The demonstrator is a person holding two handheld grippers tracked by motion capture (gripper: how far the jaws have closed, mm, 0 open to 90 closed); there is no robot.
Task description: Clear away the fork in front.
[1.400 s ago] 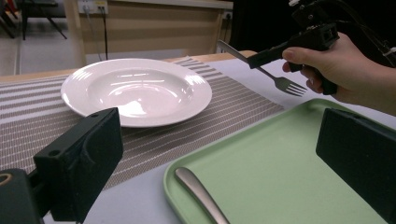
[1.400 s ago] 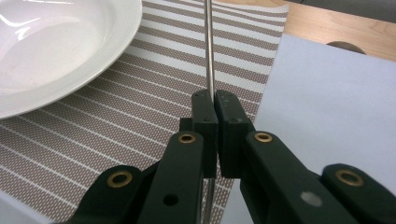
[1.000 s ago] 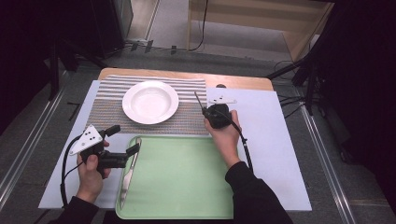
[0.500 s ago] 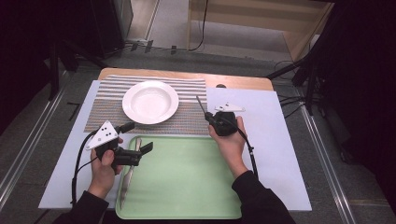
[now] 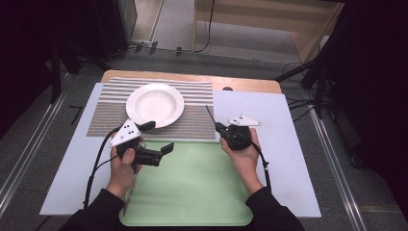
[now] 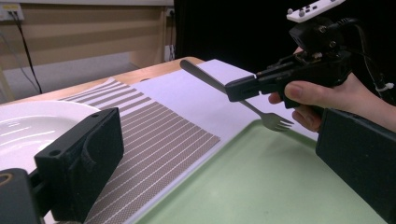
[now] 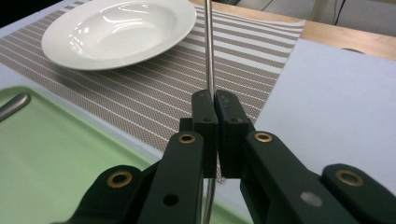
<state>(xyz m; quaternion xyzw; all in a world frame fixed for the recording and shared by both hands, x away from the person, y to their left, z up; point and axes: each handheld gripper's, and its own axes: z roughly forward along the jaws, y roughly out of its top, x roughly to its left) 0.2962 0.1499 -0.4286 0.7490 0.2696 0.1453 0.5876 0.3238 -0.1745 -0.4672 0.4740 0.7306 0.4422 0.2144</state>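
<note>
Left gripper (image 5: 156, 137) moved rightward; fork (image 6: 261, 112) (tines down) clamped between right fingers (image 7: 205, 114).

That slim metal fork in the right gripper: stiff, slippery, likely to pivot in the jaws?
The slim metal fork looks rigid: its handle runs straight through the right gripper. Polished metal probably makes it slippery. The shut jaws pinch it mid-handle, tines hanging over the green tray, so it may pivot if bumped.

One white plate (image 5: 155, 105) is counted; one striped placemat (image 5: 192, 126) is seen; one green tray (image 5: 192, 187) is found; one fork (image 6: 243, 95) is counted; one further utensil handle (image 7: 11, 106) is glimpsed on the tray, its kind untold; two grippers are counted, the left gripper (image 5: 159, 137) and the right gripper (image 5: 219, 126).
</note>
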